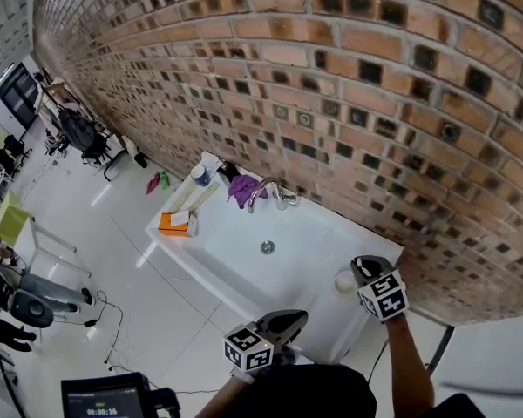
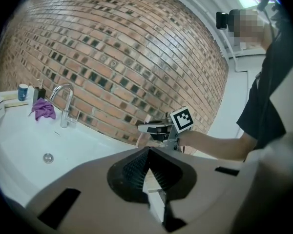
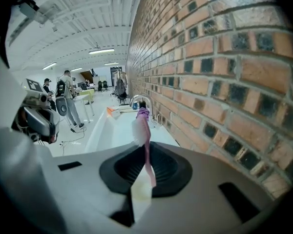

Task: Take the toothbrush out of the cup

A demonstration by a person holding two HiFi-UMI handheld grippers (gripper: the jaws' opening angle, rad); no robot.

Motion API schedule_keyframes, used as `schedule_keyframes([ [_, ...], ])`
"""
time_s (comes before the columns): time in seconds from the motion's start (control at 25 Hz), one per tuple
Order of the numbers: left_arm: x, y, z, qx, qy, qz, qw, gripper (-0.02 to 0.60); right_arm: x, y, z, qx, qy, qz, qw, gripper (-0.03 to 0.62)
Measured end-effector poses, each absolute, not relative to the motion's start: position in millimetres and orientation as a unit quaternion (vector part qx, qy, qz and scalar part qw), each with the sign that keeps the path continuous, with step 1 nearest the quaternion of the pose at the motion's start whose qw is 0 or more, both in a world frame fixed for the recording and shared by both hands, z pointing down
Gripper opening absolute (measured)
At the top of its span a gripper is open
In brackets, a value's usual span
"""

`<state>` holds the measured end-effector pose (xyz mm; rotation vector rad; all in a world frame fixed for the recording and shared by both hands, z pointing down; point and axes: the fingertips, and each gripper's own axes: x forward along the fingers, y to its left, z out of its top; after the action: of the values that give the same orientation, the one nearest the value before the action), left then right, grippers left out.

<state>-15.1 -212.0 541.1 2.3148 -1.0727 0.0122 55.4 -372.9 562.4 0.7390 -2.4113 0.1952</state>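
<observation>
Hovering by the white sink's [image 1: 211,252] front rim, the left gripper [image 1: 289,320] points roughly level toward the brick wall [image 1: 331,85], its tongs pressed together with nothing between them. To its right, the right gripper [image 1: 360,265] tilts downward over the sink's right corner, its tongs narrowed onto the pink toothbrush [image 3: 146,152], whose bristle head sticks out forward. The white cup [image 1: 344,279] stands on that corner, just beside the gripper. The basin lies open, with the wall close behind. Along the far rim sit an orange box [image 1: 176,223], a blue-and-white container [image 1: 200,175], a purple cloth [image 1: 241,190] and the faucet [image 1: 261,188].
</observation>
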Motion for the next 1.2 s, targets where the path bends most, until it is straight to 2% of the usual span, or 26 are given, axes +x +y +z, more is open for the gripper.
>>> schedule_keyframes([
  [0.28, -10, -219, 537, 0.88, -0.378, 0.008, 0.286, 0.006, 61, -364, 538, 0.295, -0.908, 0.067, 0.29, 0.012],
  [1.2, 21, -226, 534, 0.91, -0.305, 0.02, 0.28, 0.006, 89, -307, 543, 0.336, -0.889, 0.147, 0.276, 0.012],
])
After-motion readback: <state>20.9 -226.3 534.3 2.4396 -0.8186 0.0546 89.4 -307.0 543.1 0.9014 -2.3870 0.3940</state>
